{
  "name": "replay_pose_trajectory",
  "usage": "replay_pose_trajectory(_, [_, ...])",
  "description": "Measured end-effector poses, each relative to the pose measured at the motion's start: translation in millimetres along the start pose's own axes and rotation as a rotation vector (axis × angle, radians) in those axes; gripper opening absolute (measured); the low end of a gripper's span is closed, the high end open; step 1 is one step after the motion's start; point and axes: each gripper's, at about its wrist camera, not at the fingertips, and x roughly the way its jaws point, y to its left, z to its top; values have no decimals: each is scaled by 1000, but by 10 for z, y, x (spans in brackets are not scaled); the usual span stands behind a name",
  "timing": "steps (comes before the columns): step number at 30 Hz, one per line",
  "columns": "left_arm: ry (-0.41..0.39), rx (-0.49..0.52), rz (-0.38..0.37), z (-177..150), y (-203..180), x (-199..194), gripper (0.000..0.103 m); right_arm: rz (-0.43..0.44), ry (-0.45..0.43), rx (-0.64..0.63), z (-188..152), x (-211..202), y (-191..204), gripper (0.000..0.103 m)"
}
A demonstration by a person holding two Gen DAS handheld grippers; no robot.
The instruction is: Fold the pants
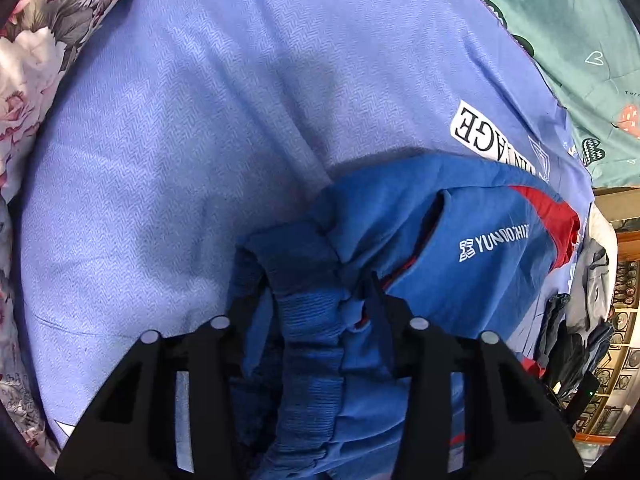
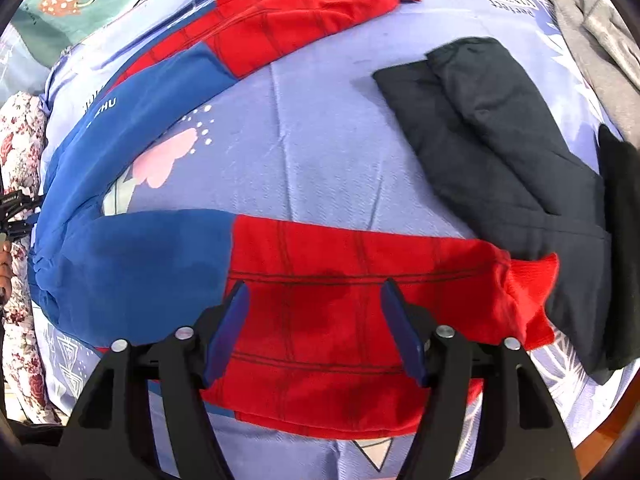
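The pants point(image 2: 160, 264) are blue at the waist and thighs and red on the lower legs, spread on a light blue sheet point(image 2: 312, 152) with both legs running to the right. My right gripper point(image 2: 314, 300) is open and empty, just above the near leg's red part point(image 2: 340, 300). The far leg point(image 2: 304, 16) lies apart at the top. In the left wrist view my left gripper point(image 1: 316, 304) is shut on the bunched blue elastic waistband point(image 1: 312, 344), with the blue pants point(image 1: 460, 248) and white lettering beyond it.
Folded dark pants point(image 2: 500, 152) lie right of the near leg, touching its red cuff point(image 2: 532, 292). A grey garment point(image 2: 600, 28) lies at the far right. A floral quilt point(image 1: 24, 80) borders the sheet on the left, a green sheet point(image 1: 580, 40) at the far right.
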Motion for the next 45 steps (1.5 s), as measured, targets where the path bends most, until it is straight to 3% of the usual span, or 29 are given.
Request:
replay_pose_trajectory(5, [-14,-24,-77,-60,28,-105,35,2,-32,-17,161,0,112,73])
replay_pose_trajectory(12, [26,-92,-136,-141,224,-4,39,41,-71,-2,419,-40,186,73])
replay_pose_trajectory(19, [42,-107,-205,-87,281,64,42,23,-62,-43,420,-29,272,73])
replay_pose_trajectory(20, [43,-115,-216,-79,289,66,41,19,-61,-42,413,-20,269,73])
replay_pose_trajectory(21, [35,-110,-206,-72,290,51,18,19,-61,-38,403,-9,266,73])
replay_pose_trajectory(22, [37,-97,-187,-68,275,39,13,19,-61,-35,399,-7,263,73])
replay_pose_trajectory(27, [-21,-46,-148,-50,175,-253,7,13,-98,-36,488,-30,265,73])
replay_pose_trajectory(31, [-94,-96,-176,72,231,-556,7,28,-156,46,854,-15,105,73])
replay_pose_trajectory(34, [-107,-123,-171,148,278,-613,7,58,-219,164,1259,13,-112,83])
replay_pose_trajectory(36, [-107,-131,-152,176,270,-586,7,80,-268,245,1560,64,-273,84])
replay_pose_trajectory(41, [-127,-193,-130,205,342,-523,7,66,-254,361,2086,350,-534,84])
replay_pose_trajectory(42, [-131,-213,-127,206,360,-502,7,59,-247,371,2147,400,-561,76])
replay_pose_trajectory(43, [-132,-224,-126,204,391,-494,7,57,-239,379,2200,449,-582,53])
replay_pose_trajectory(45, [-142,-243,-120,195,412,-479,7,44,-233,397,2282,497,-611,32])
